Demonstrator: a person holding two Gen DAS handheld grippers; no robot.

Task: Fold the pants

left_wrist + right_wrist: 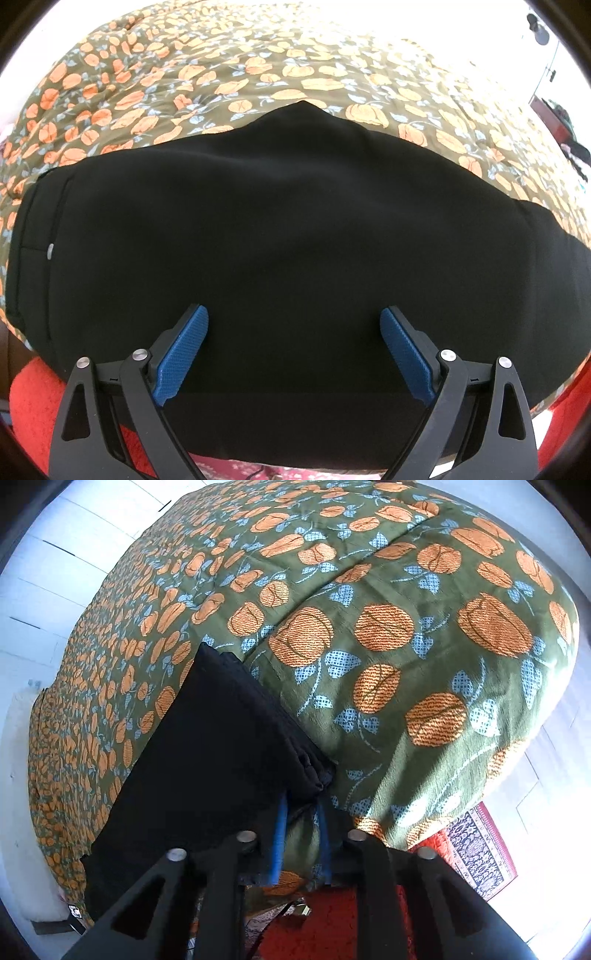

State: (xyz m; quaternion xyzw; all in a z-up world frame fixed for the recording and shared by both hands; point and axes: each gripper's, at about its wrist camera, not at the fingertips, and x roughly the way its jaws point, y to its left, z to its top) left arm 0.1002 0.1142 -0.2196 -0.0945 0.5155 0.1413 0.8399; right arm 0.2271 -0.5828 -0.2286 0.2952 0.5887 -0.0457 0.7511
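The black pants lie folded on the bed, filling the middle of the left wrist view, with a small silver button near their left edge. My left gripper is open, its blue pads spread wide just above the near part of the pants, holding nothing. In the right wrist view the pants run from the lower left up to the centre. My right gripper is shut on a bunched corner of the pants at the near edge of the bed.
A green bedspread with orange pumpkins covers the bed. A red rug lies on the floor below the bed edge, and a patterned red and blue rug lies to the right. White walls stand on the left.
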